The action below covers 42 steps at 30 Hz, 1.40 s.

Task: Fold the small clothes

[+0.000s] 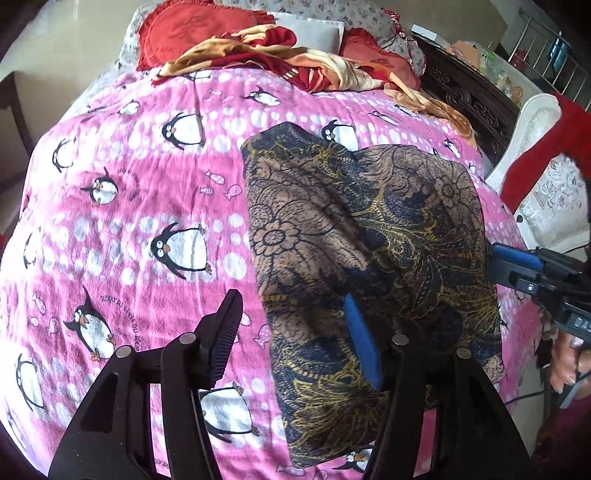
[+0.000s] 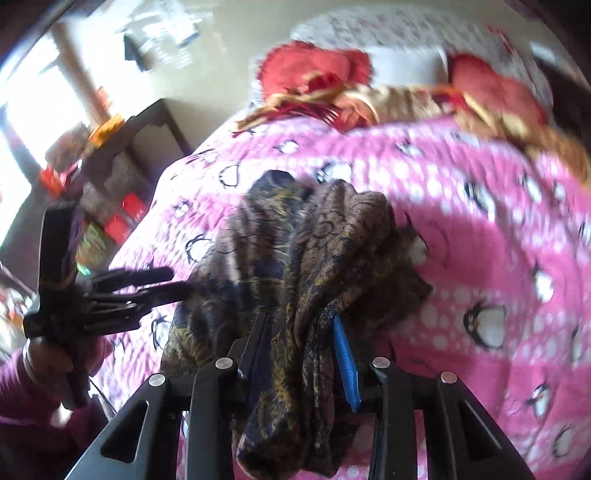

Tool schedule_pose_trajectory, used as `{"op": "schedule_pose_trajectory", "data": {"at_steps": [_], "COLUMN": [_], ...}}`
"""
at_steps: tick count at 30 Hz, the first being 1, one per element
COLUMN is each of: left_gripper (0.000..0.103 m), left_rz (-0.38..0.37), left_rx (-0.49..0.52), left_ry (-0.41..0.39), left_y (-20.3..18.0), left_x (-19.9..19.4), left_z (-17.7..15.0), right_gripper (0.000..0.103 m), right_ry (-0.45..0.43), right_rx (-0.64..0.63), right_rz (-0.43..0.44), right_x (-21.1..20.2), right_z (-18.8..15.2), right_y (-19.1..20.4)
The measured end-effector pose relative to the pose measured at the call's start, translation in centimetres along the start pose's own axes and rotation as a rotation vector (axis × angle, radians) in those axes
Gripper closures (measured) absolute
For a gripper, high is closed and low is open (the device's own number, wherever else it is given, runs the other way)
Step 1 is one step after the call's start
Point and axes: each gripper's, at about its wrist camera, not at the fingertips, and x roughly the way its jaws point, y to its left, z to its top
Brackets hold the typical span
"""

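A brown, navy and gold floral garment [image 1: 369, 258] lies on the pink penguin blanket [image 1: 140, 206], folded over toward the right. My left gripper [image 1: 291, 325] is open, its left finger [image 1: 225, 332] over the blanket and its blue-padded right finger [image 1: 362, 343] resting on the garment's left part. My right gripper [image 2: 301, 339] is shut on a bunched edge of the garment [image 2: 295, 258] and lifts it; it also shows at the garment's right edge in the left wrist view [image 1: 517, 266]. The left gripper shows in the right wrist view [image 2: 162, 284] beside the cloth.
Red cushions [image 1: 192, 29], a white pillow [image 1: 314, 29] and a crumpled red and cream blanket [image 1: 295, 62] lie at the bed's head. A dark carved headboard [image 1: 472, 99] and a white chair [image 1: 546, 177] stand to the right. A dark shelf [image 2: 110, 177] stands left of the bed.
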Motion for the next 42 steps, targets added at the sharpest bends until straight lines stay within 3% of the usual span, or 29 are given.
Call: {"op": "schedule_pose_trajectory", "data": {"at_steps": [4, 6, 9, 11, 14, 21, 24, 30, 32, 33, 42], "left_gripper": [0.045, 0.045, 0.045, 0.045, 0.045, 0.045, 0.045, 0.045, 0.045, 0.045, 0.045], "left_rz": [0.018, 0.02, 0.048, 0.071, 0.08, 0.135, 0.15, 0.194, 0.196, 0.19, 0.197], "left_rx": [0.021, 0.016, 0.029, 0.029, 0.02, 0.033, 0.032, 0.039, 0.043, 0.044, 0.042], "left_ry": [-0.005, 0.003, -0.01, -0.018, -0.017, -0.054, -0.097, -0.167, -0.18, -0.183, -0.221], "left_y": [-1.2, -1.3, -1.6, -1.8, -1.6, -1.9, -2.1, -2.6, -2.8, -2.8, -3.0], "left_x": [0.9, 1.7, 2.1, 2.4, 2.5, 1.3, 0.1, -2.1, -2.7, -2.9, -4.8], "left_z": [0.2, 0.5, 0.2, 0.2, -0.1, 0.0, 0.3, 0.6, 0.5, 0.4, -0.7], "right_gripper": [0.07, 0.069, 0.064, 0.064, 0.064, 0.063, 0.052, 0.05, 0.035, 0.032, 0.028], "right_ry": [-0.074, -0.085, -0.06, 0.015, 0.111, 0.049, -0.007, -0.086, -0.101, -0.107, -0.142], "right_rx": [0.002, -0.05, -0.103, -0.114, -0.126, -0.126, -0.128, -0.075, -0.06, -0.055, 0.052], "right_rz": [-0.099, -0.069, -0.028, -0.001, -0.105, -0.135, -0.152, -0.239, -0.296, -0.323, -0.341], "right_x": [-1.9, -2.0, -0.5, 2.1, 5.6, 3.5, 1.5, -0.8, -1.1, -1.1, -1.5], "right_z": [-0.1, 0.3, 0.1, -0.5, -2.5, -3.1, -2.9, -2.5, -2.5, -2.5, -2.2], "right_y": [0.0, 0.5, 0.7, 0.1, -1.4, -0.9, 0.3, 2.9, 3.5, 3.8, 4.6]}}
